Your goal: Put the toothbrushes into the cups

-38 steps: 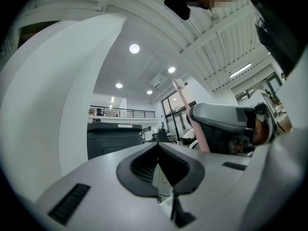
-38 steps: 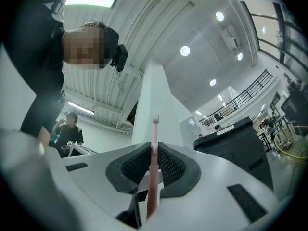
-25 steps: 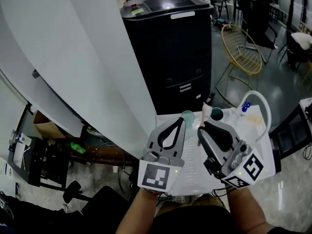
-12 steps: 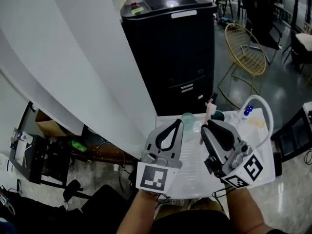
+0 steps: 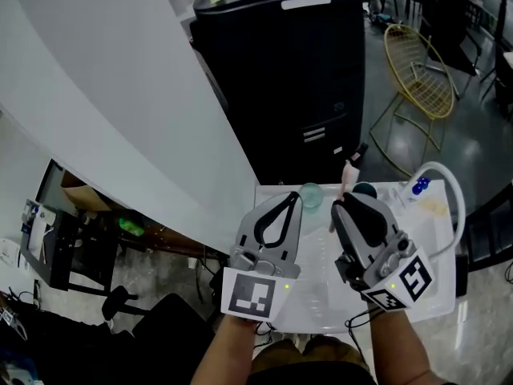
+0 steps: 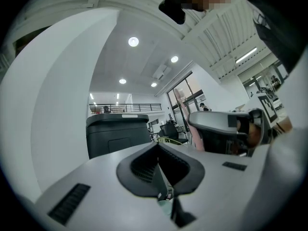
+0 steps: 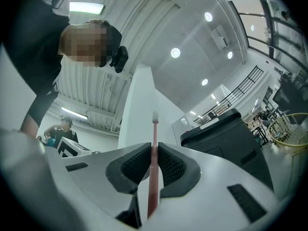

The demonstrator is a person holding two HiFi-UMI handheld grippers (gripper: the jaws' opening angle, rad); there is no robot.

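Open hall with ceiling spotlights and a railed gallery. A tall black cabinet stands directly behind a small white worktop, a gold wire chair is off to the right, and a broad white curved panel fills the left of the head view.

On the worktop's far edge stand two cups near each other: a translucent pale-green cup and a dark teal cup. Further right, a white curved tube arches over some small blue pieces.

Left gripper: held over the worktop, tip just short of the pale-green cup. In its own view the left gripper has its jaws pressed together with nothing between them. A pale-green patch shows low in the gap under them.

Right gripper: held beside the left one, apart from it. Its jaws are clamped on the shaft of a pink toothbrush, which stands upright between the ribbed pads with its bristle end uppermost. In the head view the toothbrush rises beyond the gripper tip, between the two cups. Its lower end is hidden by the gripper, so whether it reaches a cup cannot be told.
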